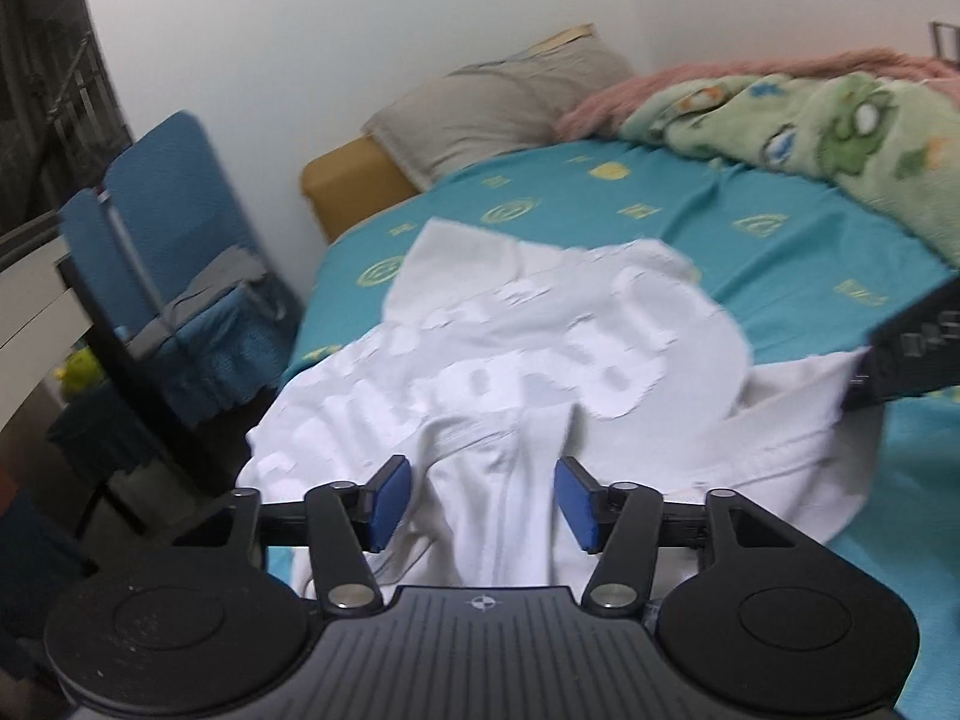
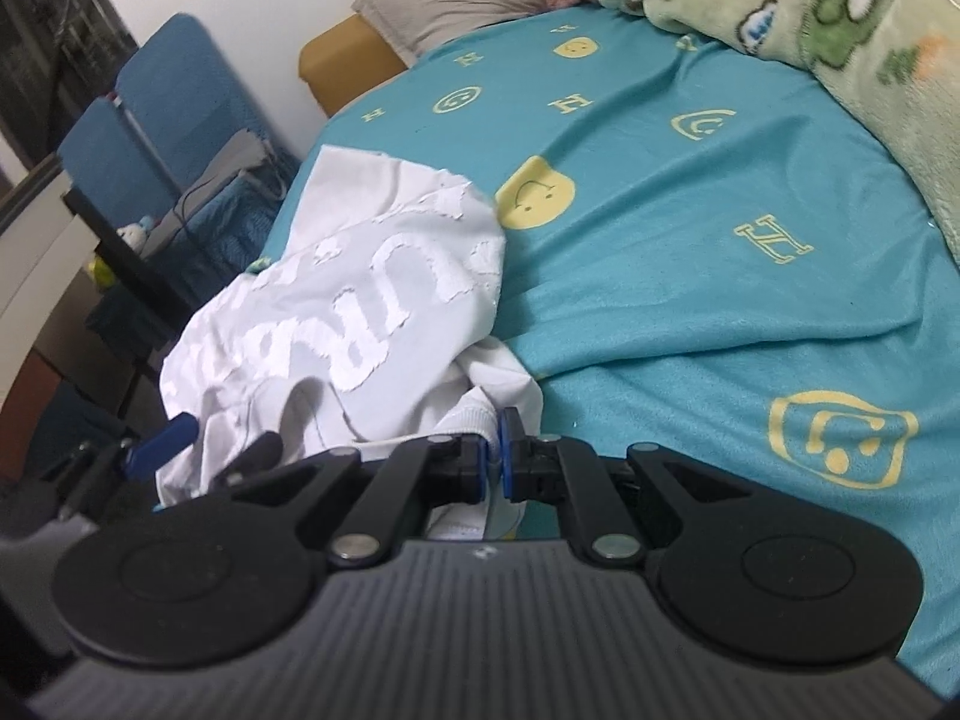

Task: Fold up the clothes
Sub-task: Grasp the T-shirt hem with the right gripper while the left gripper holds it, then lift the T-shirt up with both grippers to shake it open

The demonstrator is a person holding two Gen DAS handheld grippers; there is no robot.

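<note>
Soft, even indoor light, source out of frame; no hard shadows, only faint shade in folds of the teal patterned bedsheet [image 2: 690,300]. Left wrist view motion-blurred: raised lettering on the white cotton garment [image 1: 510,360] smeared. Right wrist view sharper. White plaster wall [image 1: 300,60] slightly overexposed. Strong fisheye bending at edges; dark vignette in the corners.

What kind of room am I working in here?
Most likely a bedroom: a bed with a teal patterned sheet, a grey pillow at its head, and a green fleece blanket bunched alongside.
</note>
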